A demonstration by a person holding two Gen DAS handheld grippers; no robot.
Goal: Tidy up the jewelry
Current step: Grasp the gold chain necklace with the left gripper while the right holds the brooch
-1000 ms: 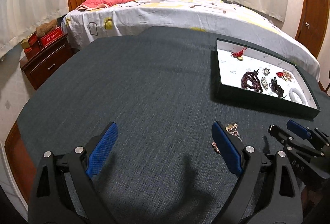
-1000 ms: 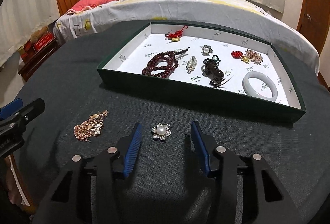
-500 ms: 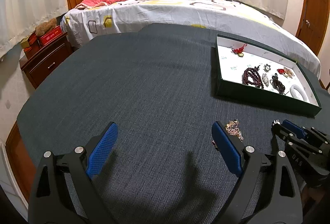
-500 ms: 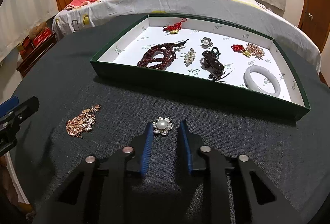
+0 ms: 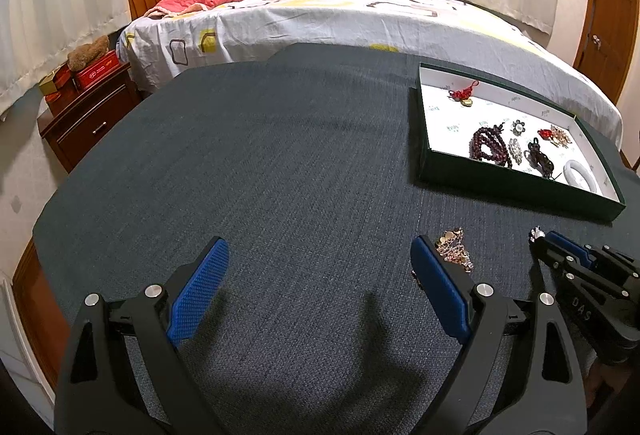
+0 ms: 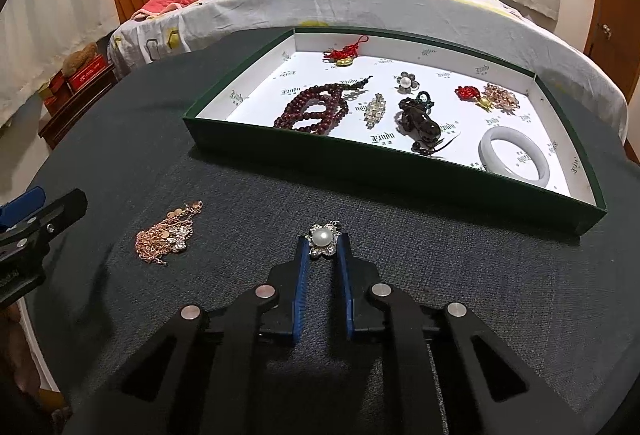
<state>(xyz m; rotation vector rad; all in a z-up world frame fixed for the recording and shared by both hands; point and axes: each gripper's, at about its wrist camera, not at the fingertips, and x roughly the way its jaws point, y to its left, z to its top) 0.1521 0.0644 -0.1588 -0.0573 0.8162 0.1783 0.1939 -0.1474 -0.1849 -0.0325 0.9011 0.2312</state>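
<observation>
A pearl flower brooch lies on the dark tablecloth in front of the green tray. My right gripper is closing, and its blue pads press the brooch from both sides at the tips. The left wrist view shows that gripper low at the right with the brooch at its tip. To the brooch's left lies a rose-gold chain. My left gripper stands wide open with nothing in it, the chain just behind its right finger.
The white-lined tray holds dark red beads, a white bangle, a second pearl flower and several other pieces. A bed stands beyond the table and a nightstand at the far left.
The right gripper's jaws have come together from wide apart onto the pearl flower brooch. The left gripper has stayed open and still.
</observation>
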